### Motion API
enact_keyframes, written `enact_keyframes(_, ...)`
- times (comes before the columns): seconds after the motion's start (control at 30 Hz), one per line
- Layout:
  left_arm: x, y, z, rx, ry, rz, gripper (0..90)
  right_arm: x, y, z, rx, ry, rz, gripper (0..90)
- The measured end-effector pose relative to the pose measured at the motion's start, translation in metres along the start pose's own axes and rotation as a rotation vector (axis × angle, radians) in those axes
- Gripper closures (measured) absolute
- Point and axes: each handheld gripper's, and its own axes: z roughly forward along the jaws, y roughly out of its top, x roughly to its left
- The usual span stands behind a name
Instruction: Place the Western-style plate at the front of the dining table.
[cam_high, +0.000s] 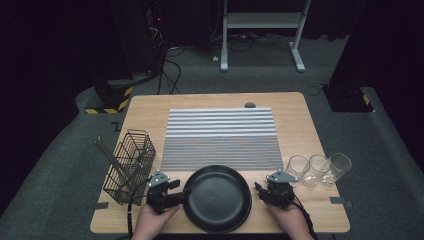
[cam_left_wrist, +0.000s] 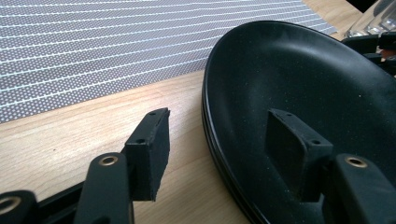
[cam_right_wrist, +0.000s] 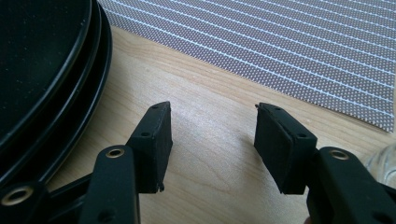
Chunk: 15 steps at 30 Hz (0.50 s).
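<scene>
Left gripper (cam_left_wrist: 217, 140), which we hold open, straddles the rim of the stacked round black plates (cam_high: 218, 198) at the worktop's (cam_high: 300, 115) near edge; our right gripper (cam_right_wrist: 212, 142) gapes over bare wood beside them.

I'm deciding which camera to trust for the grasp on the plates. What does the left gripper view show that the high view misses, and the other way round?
Left gripper view: the left gripper is open, one jaw outside the rim and one over the inside of the black plates; the layered rim edge tells of a stack.

High view: the wire basket at the left, three glasses at the right, and the right gripper beside the plates.

Both: the black plates, the striped mat and the wooden table.
</scene>
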Motion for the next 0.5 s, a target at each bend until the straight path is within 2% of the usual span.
enact_keyframes(0.1, 0.001, -0.001, -0.001, 0.002, 0.003, 0.002, 40.0, -0.002, 0.001, -0.005, -0.008, 0.012, 0.023, 46.4)
enact_keyframes(0.2, 0.003, -0.002, -0.005, -0.01, 0.026, 0.0, 39.7, -0.004, 0.005, -0.013, -0.032, 0.02, 0.043, 47.0)
enact_keyframes(0.37, 0.009, -0.004, -0.008, -0.016, -0.016, -0.035, 42.5, -0.004, 0.011, -0.022, -0.059, 0.038, 0.065, 45.4)
enact_keyframes(0.5, 0.007, -0.005, -0.006, 0.0, -0.025, -0.03, 45.1, -0.002, 0.016, -0.03, -0.092, 0.06, 0.067, 47.1)
